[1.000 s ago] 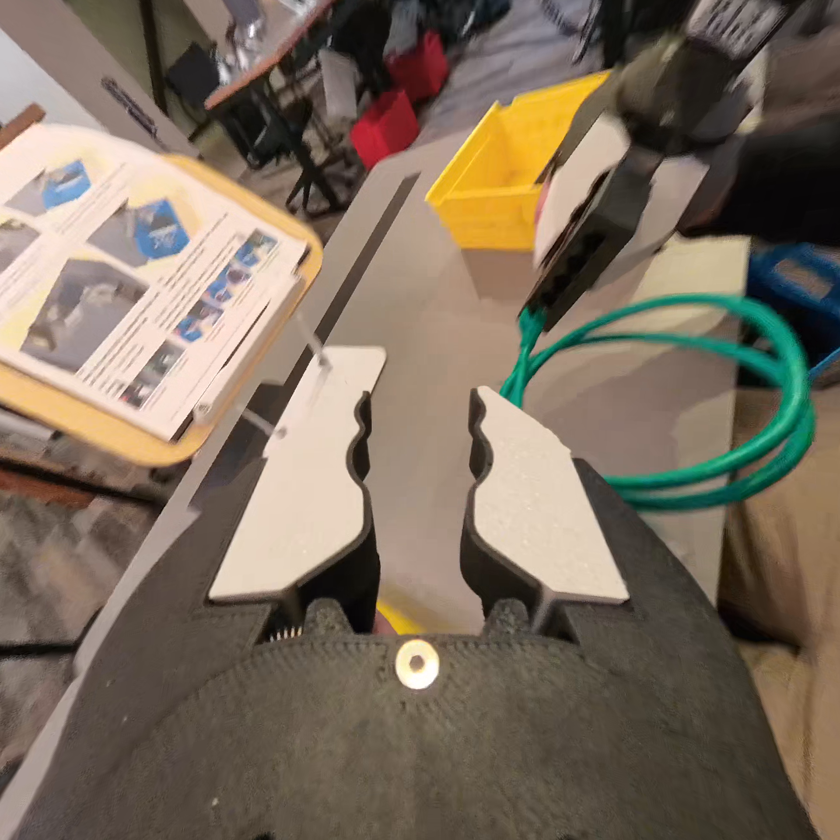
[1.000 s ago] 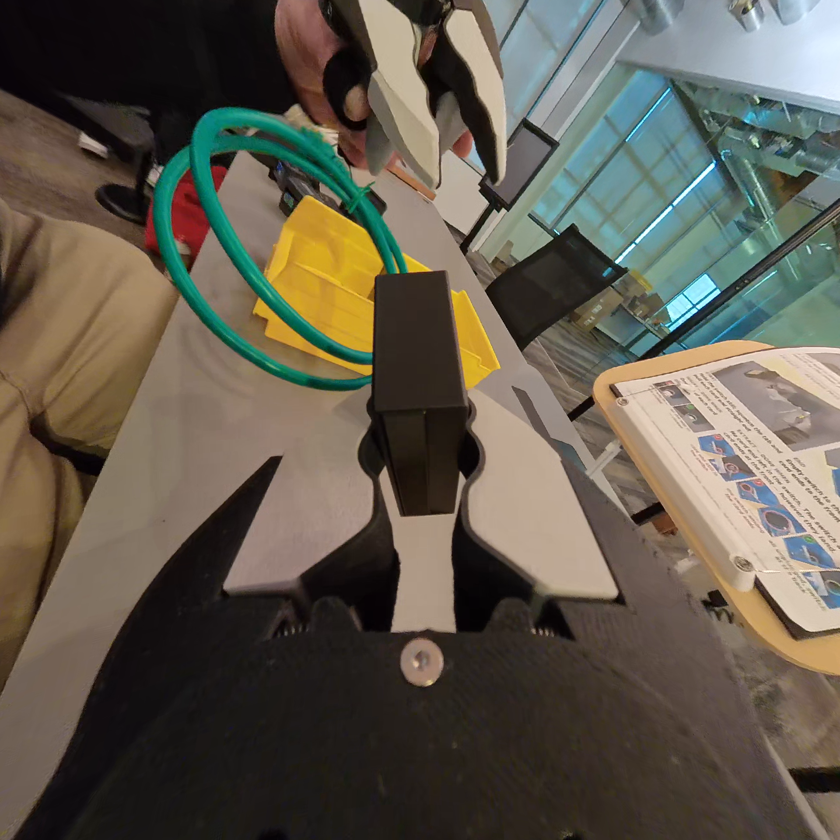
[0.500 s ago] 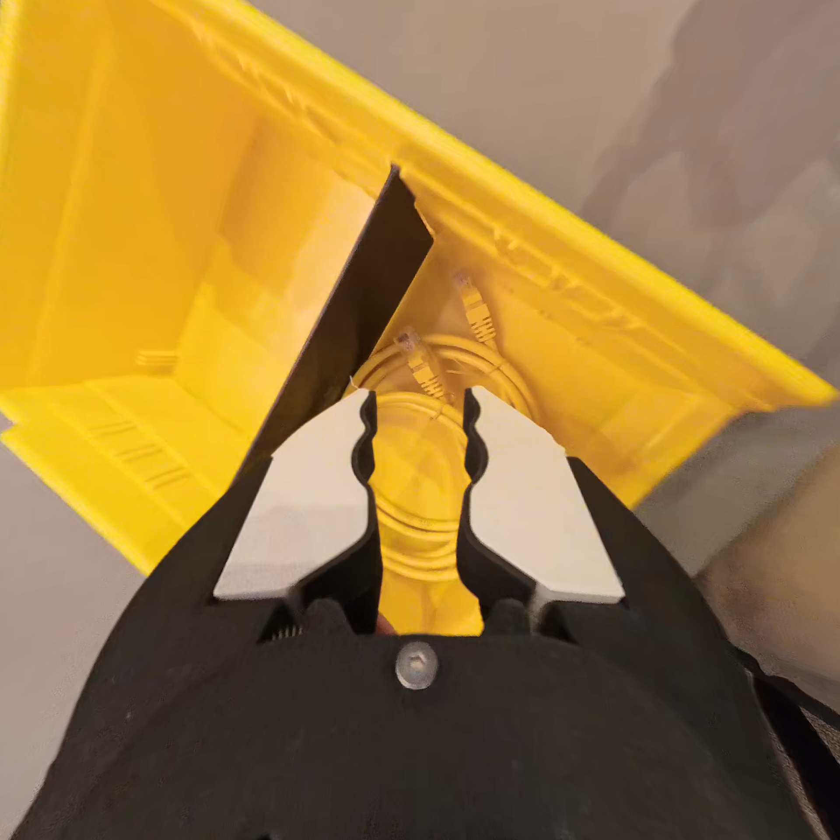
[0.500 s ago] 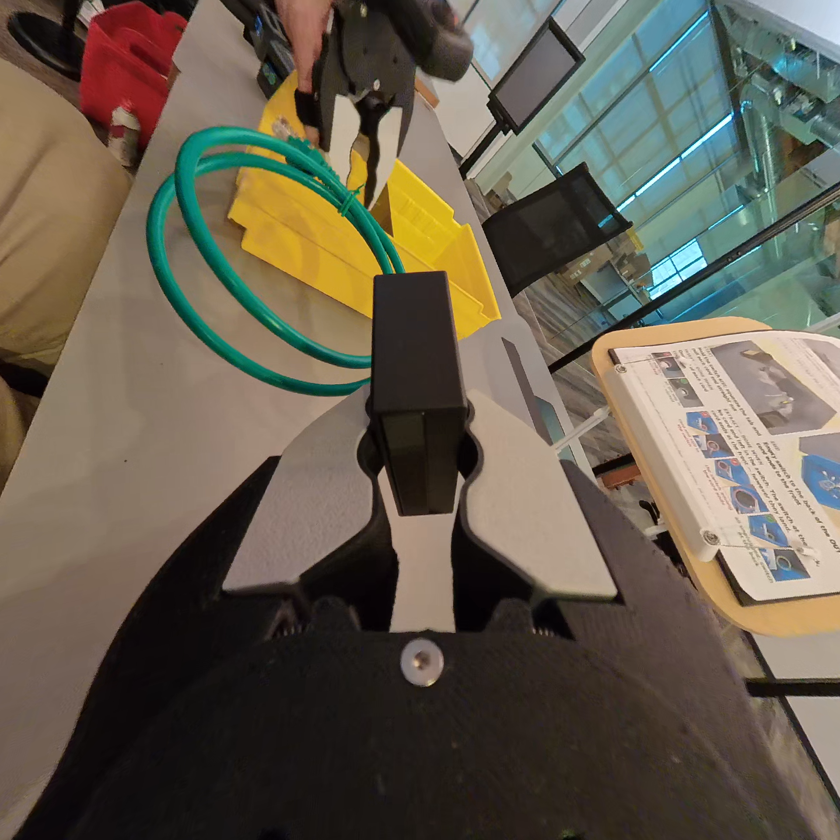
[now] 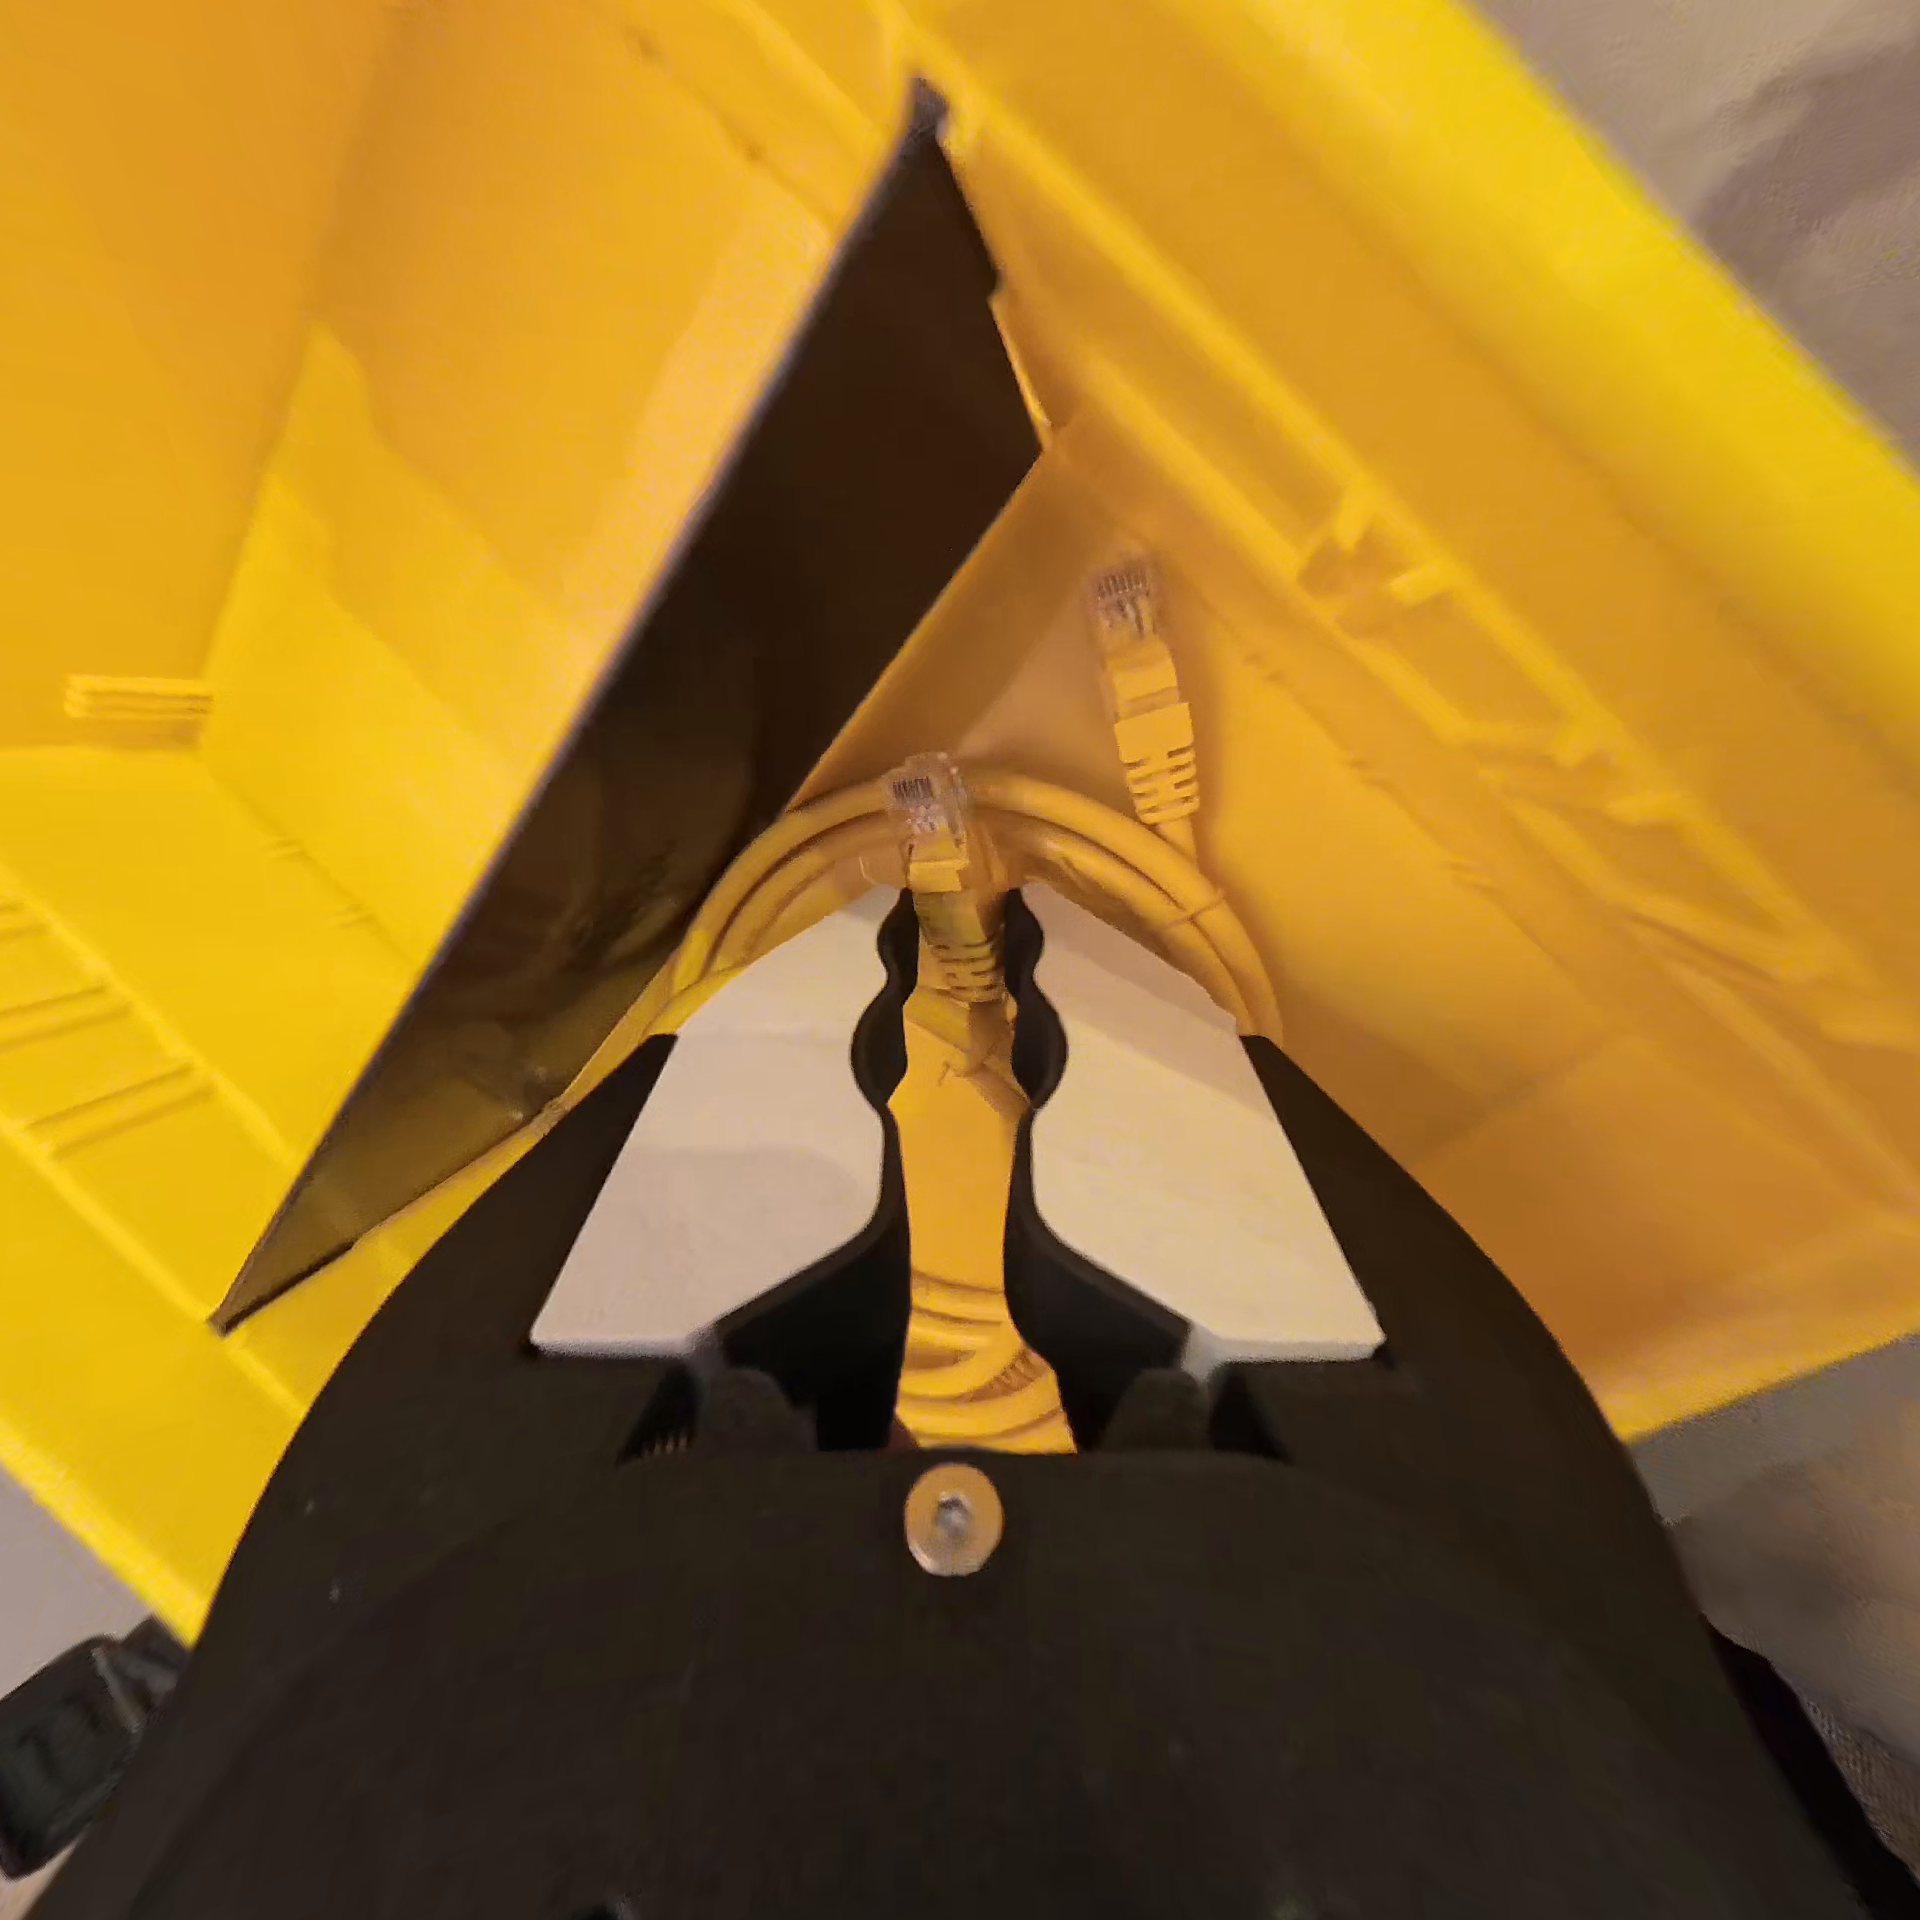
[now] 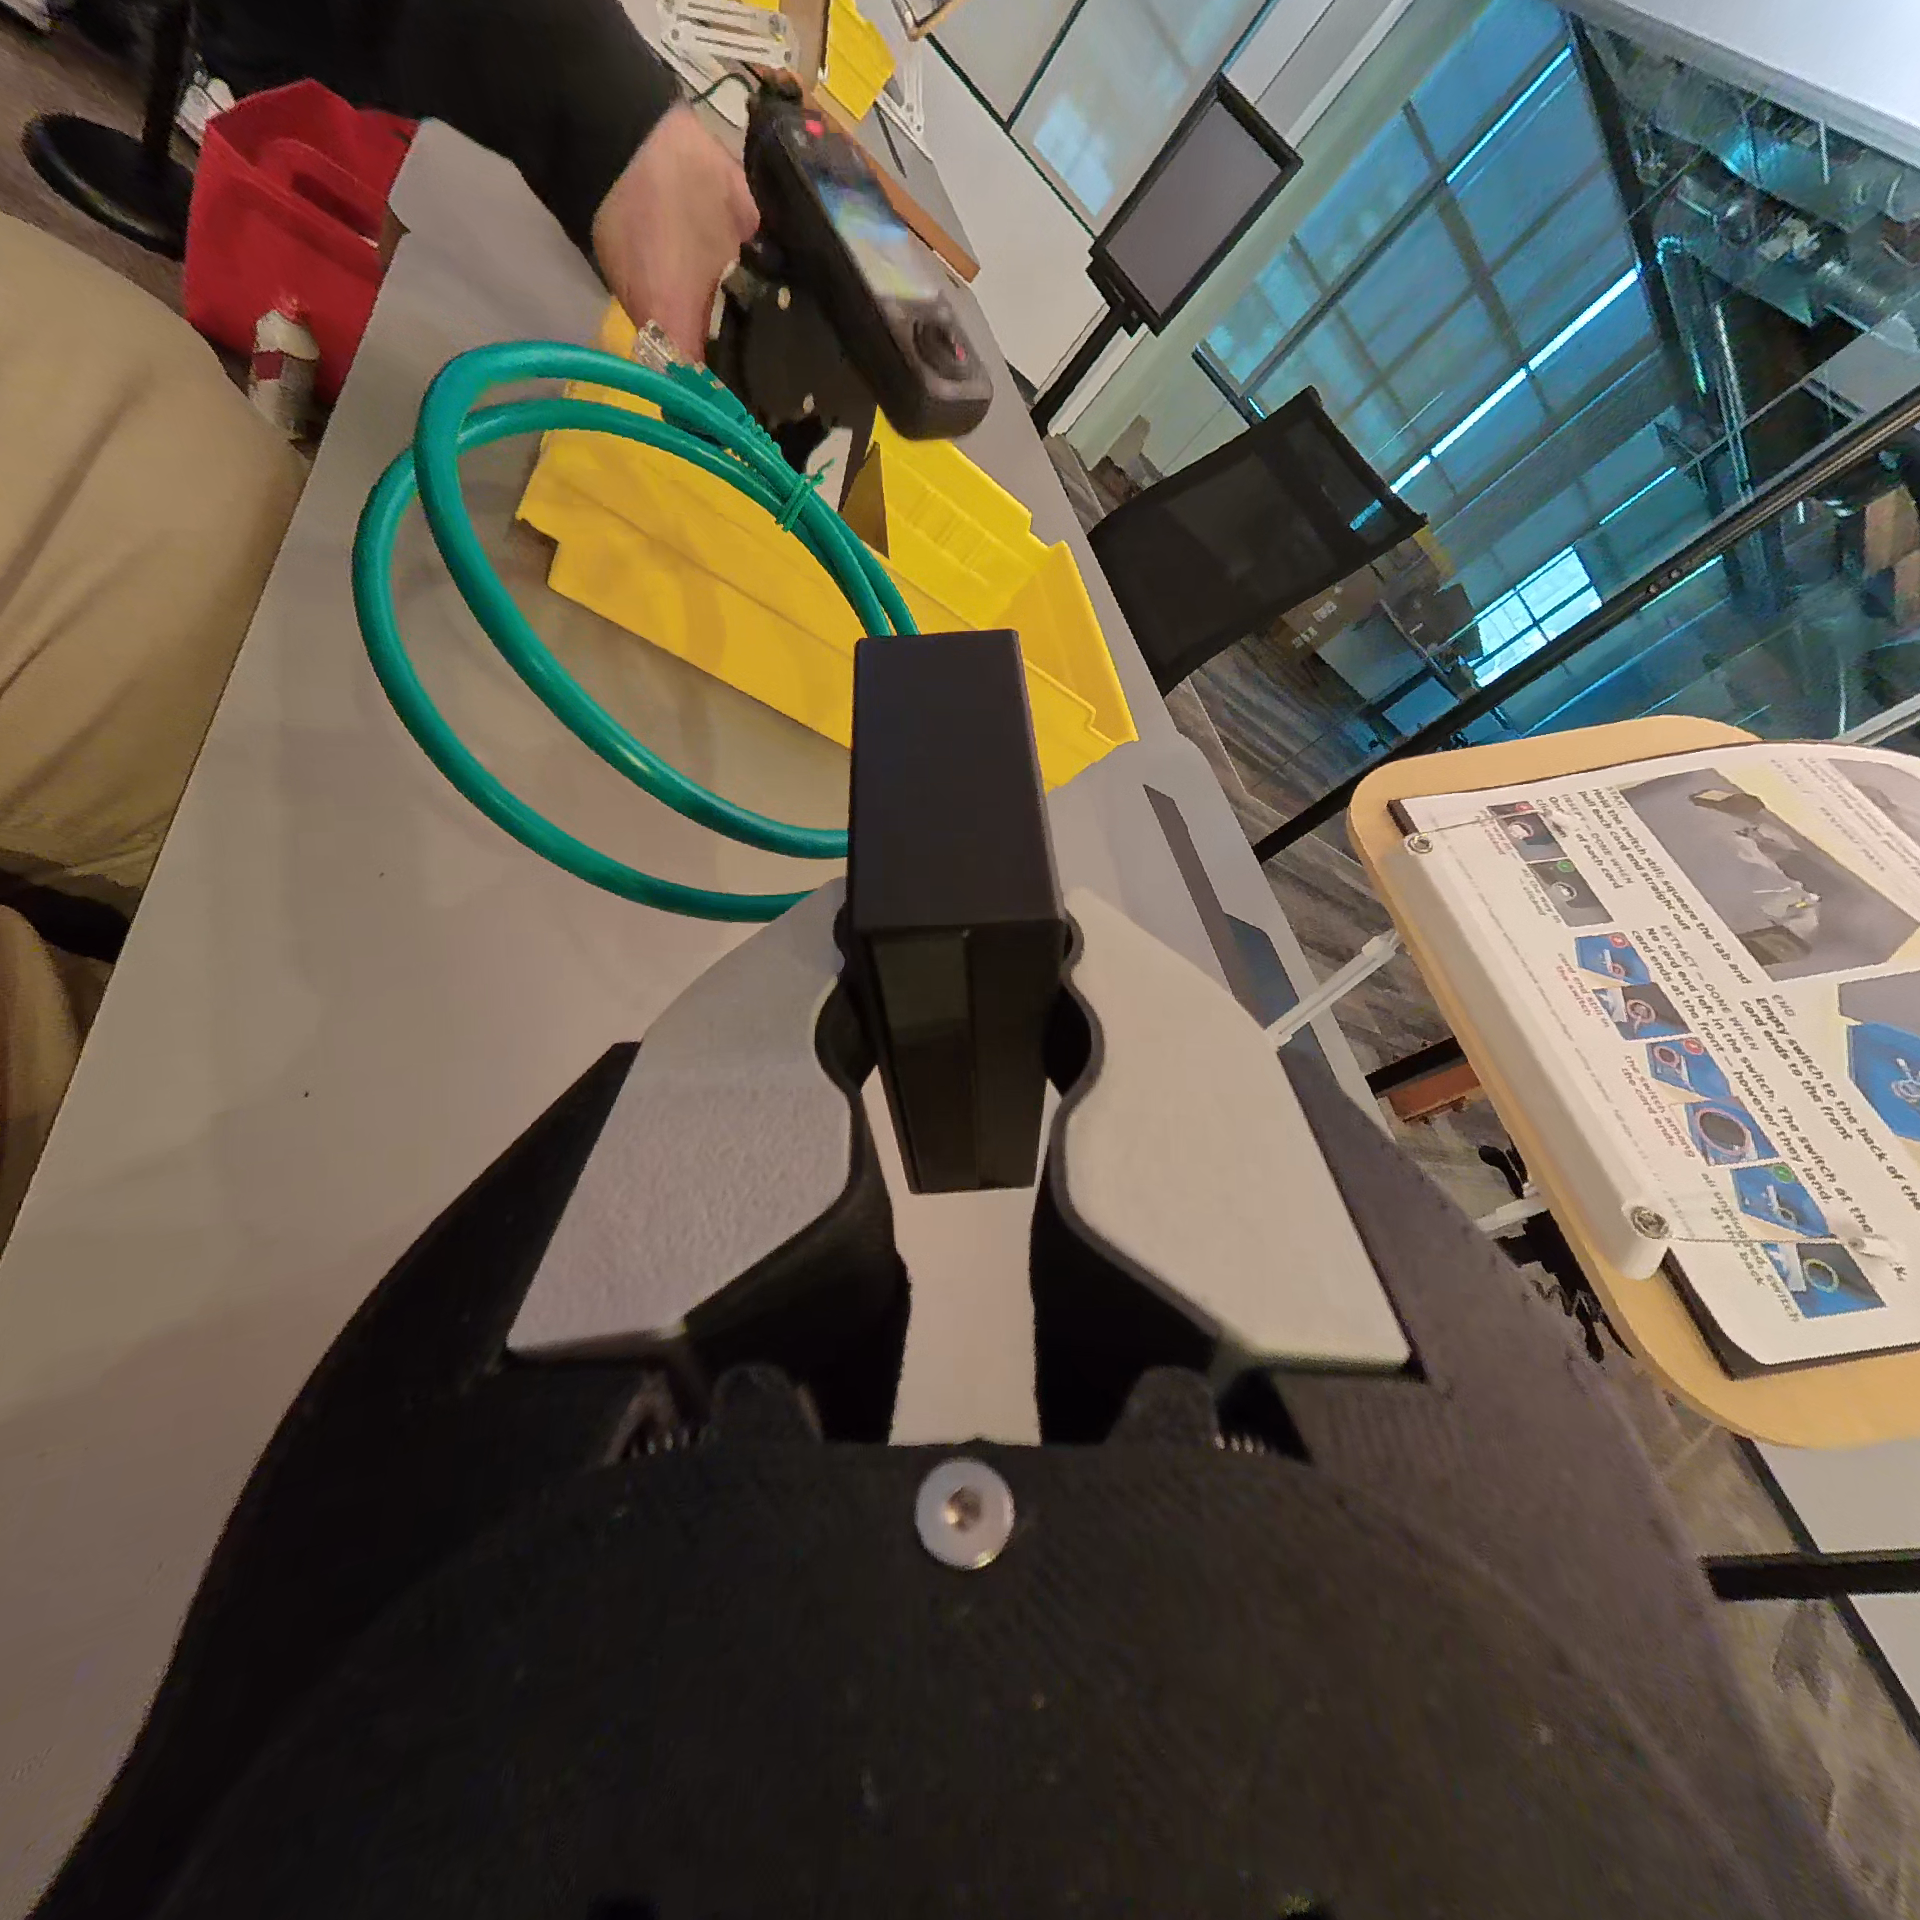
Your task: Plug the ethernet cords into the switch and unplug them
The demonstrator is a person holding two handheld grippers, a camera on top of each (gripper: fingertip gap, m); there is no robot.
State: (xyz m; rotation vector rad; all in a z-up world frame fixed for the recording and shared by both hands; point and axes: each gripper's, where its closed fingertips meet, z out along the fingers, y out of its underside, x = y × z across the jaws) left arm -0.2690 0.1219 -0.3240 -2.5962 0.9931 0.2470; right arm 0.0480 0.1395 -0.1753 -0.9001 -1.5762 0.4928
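My left gripper (image 5: 958, 920) is down inside the yellow bin (image 5: 343, 436), shut on the boot of a coiled yellow ethernet cord (image 5: 1143, 862), just behind its clear plug (image 5: 925, 805). The cord's second plug (image 5: 1132, 644) lies to the right. My right gripper (image 6: 954, 925) is shut on the black switch (image 6: 940, 769) and holds it over the grey table (image 6: 343, 987). A looped green ethernet cord (image 6: 499, 665) runs to the switch's far end, with its free plug (image 6: 665, 348) up by the bin. The left gripper (image 6: 831, 312), held by a hand, shows in the right wrist view over the bin (image 6: 727, 592).
A black divider (image 5: 769, 727) stands in the bin, left of the yellow cord. An instruction sheet on a wooden board (image 6: 1683, 1029) is off the table's right edge. A red bin (image 6: 281, 218) sits beyond the table's far left corner. A person's tan trouser leg (image 6: 114, 582) is at left.
My left gripper swung from above the table down into the yellow bin and closed on the yellow cord. My right gripper kept holding the switch with the green cord.
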